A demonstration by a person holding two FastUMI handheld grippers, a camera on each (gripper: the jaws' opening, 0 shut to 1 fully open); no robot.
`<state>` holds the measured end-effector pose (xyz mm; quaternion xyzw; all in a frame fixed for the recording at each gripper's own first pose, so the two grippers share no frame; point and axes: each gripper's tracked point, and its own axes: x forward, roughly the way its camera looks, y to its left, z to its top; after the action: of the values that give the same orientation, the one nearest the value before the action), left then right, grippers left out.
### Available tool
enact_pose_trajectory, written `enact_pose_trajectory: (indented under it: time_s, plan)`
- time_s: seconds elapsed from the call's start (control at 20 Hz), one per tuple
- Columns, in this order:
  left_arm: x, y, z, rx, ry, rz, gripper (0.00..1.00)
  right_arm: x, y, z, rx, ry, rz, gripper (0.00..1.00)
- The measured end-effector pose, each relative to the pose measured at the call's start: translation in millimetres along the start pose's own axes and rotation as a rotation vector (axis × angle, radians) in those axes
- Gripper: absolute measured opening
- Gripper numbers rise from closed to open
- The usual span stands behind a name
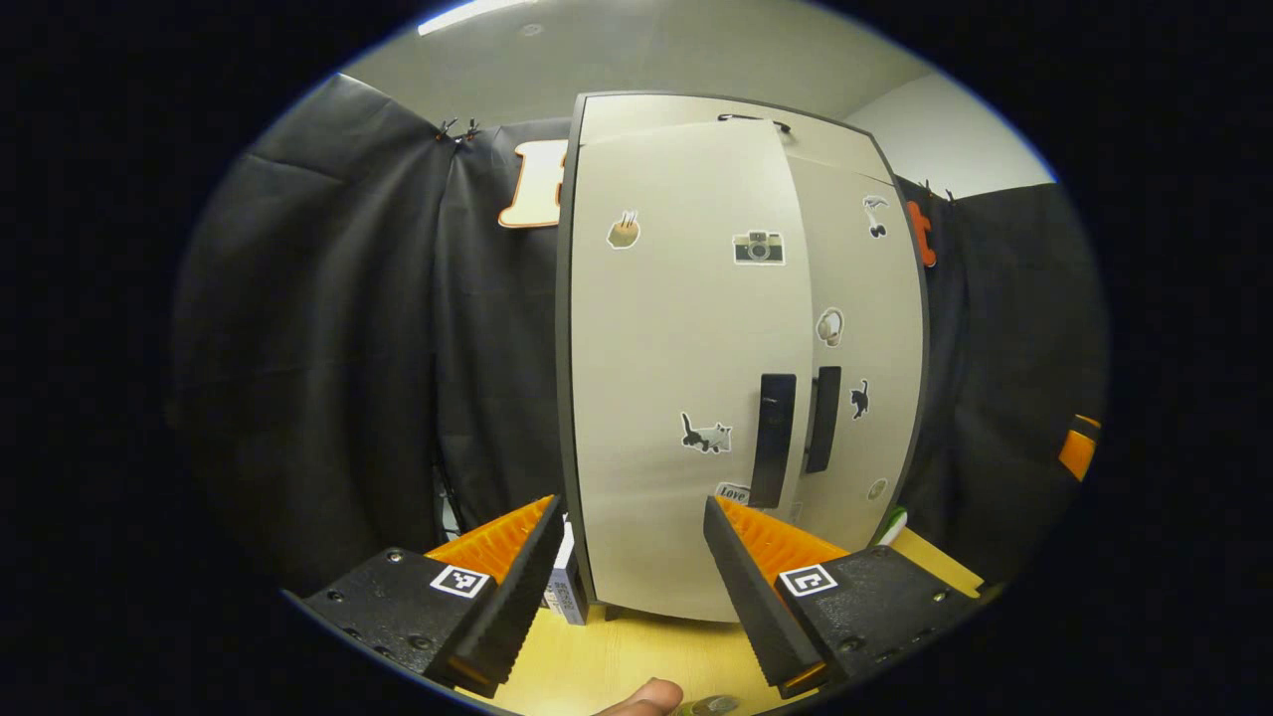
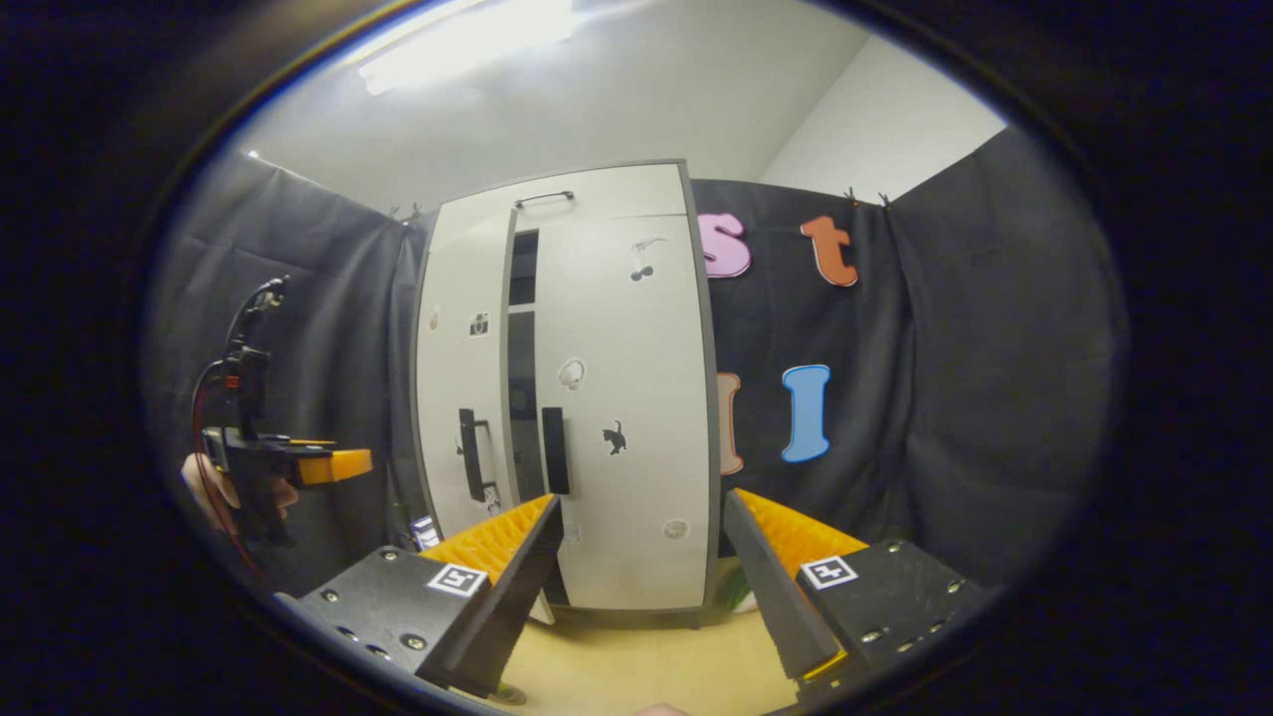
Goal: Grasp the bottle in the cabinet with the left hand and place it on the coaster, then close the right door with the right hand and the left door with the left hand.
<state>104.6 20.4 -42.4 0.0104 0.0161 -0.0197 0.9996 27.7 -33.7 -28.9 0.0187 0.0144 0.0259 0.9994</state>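
The left gripper (image 1: 634, 557) has its fingers apart and holds nothing, just in front of the cabinet's (image 1: 587, 398) left door (image 1: 686, 378), which stands slightly ajar. The right gripper (image 2: 641, 547) is also spread and free, facing the right door (image 2: 622, 398), which looks shut. Both rest above the table (image 1: 636, 656). I cannot see the bottle.

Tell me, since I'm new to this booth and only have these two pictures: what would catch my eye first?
The tall pale cabinet dominates both views, standing on a yellow table against black cloth. Its doors carry small stickers, a cat and a camera among them, beside two dark handles. In the right gripper view the left door stands slightly ajar, showing a dark gap, while the left claw hovers beside it and the right claw is open in front.
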Motion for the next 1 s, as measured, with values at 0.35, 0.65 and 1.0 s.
enact_pose_trajectory:
  time_s: [0.35,0.65,1.0]
  plan:
    - [-31,-14,13,-0.053,-0.004,-0.043,0.91,4,-4,-3,-0.005,-0.001,-0.006,0.99]
    - [-54,-28,32,-0.034,-0.058,-0.097,0.91,6,10,3,-0.009,-0.015,0.001,0.99]
    - [-62,-28,28,0.014,-0.063,-0.091,0.91,7,22,-5,-0.033,0.007,0.015,0.99]
